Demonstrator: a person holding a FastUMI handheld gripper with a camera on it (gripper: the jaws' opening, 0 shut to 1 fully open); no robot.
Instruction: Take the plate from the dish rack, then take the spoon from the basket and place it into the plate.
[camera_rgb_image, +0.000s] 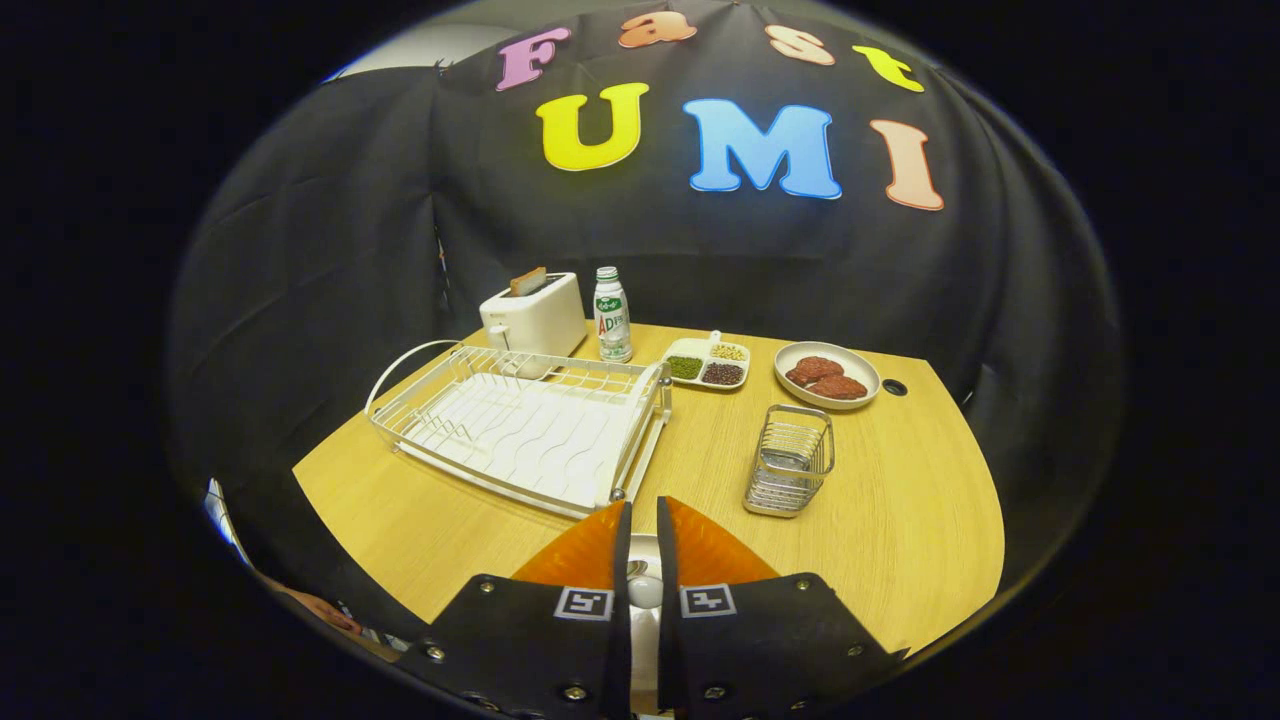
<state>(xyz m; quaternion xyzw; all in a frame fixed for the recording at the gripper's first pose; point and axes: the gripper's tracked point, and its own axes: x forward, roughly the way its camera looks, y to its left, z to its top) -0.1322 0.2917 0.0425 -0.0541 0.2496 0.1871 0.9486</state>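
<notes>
Gripper view: gripper (640, 520) fingers nearly closed around spoon (643, 585) over plate (645, 548); dish rack (525, 425), wire basket (790, 460) beyond.

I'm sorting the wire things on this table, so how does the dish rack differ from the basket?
The dish rack is wide, low and white with a ridged tray; the basket is narrow, tall and bare metal. The rack lies left of the nearly closed gripper, the basket to its right. Both are wire and look empty.

At the desk's (900, 540) far edge: white toaster (535, 315) holding toast, bottle (611, 314) beside it, three-part tray (707, 363) of beans, then a bowl (827, 374) of reddish patties.
</notes>
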